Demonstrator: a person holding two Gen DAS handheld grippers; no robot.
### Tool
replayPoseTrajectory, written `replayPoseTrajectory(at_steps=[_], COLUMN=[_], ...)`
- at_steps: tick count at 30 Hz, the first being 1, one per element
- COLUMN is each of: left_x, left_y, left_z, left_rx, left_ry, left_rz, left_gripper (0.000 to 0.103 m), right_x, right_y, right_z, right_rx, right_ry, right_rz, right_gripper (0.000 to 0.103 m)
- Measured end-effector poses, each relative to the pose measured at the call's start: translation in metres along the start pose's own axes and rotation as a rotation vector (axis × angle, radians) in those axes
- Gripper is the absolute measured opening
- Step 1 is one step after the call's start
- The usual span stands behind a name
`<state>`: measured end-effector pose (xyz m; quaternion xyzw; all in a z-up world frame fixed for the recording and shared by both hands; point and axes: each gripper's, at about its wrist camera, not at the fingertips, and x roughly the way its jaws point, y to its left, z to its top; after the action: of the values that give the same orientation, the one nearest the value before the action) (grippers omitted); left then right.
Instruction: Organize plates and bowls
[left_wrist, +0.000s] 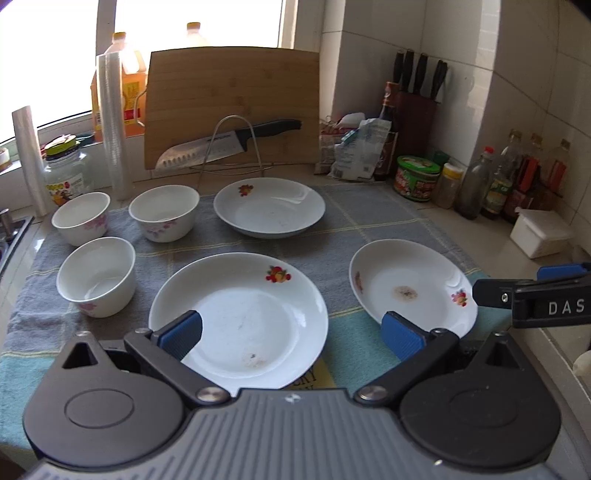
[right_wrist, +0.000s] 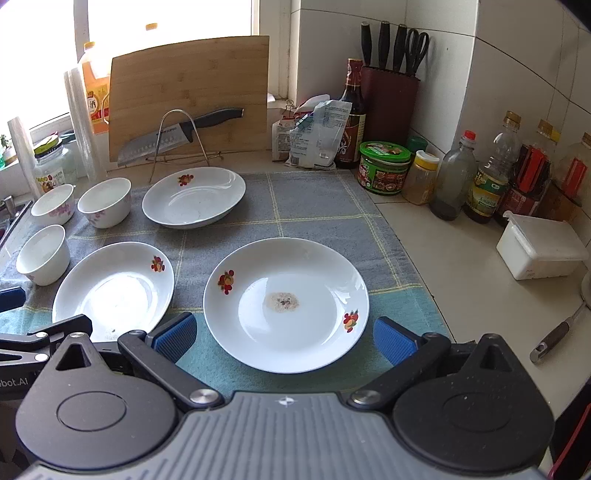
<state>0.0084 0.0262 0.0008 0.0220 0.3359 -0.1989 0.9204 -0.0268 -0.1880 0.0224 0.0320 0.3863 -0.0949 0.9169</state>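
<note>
Three white plates with fruit prints lie on a grey and teal cloth (left_wrist: 343, 221). My left gripper (left_wrist: 291, 334) stands open above the near edge of the middle plate (left_wrist: 240, 314). A stained plate (left_wrist: 410, 288) lies to its right and a third plate (left_wrist: 269, 206) behind. Three white floral bowls (left_wrist: 96, 275) (left_wrist: 81, 218) (left_wrist: 164, 212) stand upright at the left. In the right wrist view my right gripper (right_wrist: 284, 336) is open, hovering over the near rim of the stained plate (right_wrist: 286, 308). The middle plate (right_wrist: 114, 290), far plate (right_wrist: 194, 197) and bowls (right_wrist: 43, 258) lie to its left.
A bamboo cutting board (left_wrist: 232, 103) and a knife (left_wrist: 221, 144) on a wire stand rise behind the cloth. Sauce bottles (right_wrist: 487, 181), a green tub (right_wrist: 384, 171), a knife block (right_wrist: 389, 103) and a white box (right_wrist: 539, 247) line the right counter. A sink edge (left_wrist: 11, 229) shows at left.
</note>
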Motion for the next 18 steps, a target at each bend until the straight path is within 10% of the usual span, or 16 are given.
replayPoseTrajectory(at_steps=[18], left_x=[0.029], left_y=[-0.046], left_z=[-0.007], left_rx=[0.151], left_ry=[-0.004], left_rz=[-0.153], left_gripper=[0.102], right_x=[0.032], right_y=[-0.047], right_z=[0.016], right_rx=[0.024], right_ry=[0.011], right_rz=[0.024], right_gripper=[0.103])
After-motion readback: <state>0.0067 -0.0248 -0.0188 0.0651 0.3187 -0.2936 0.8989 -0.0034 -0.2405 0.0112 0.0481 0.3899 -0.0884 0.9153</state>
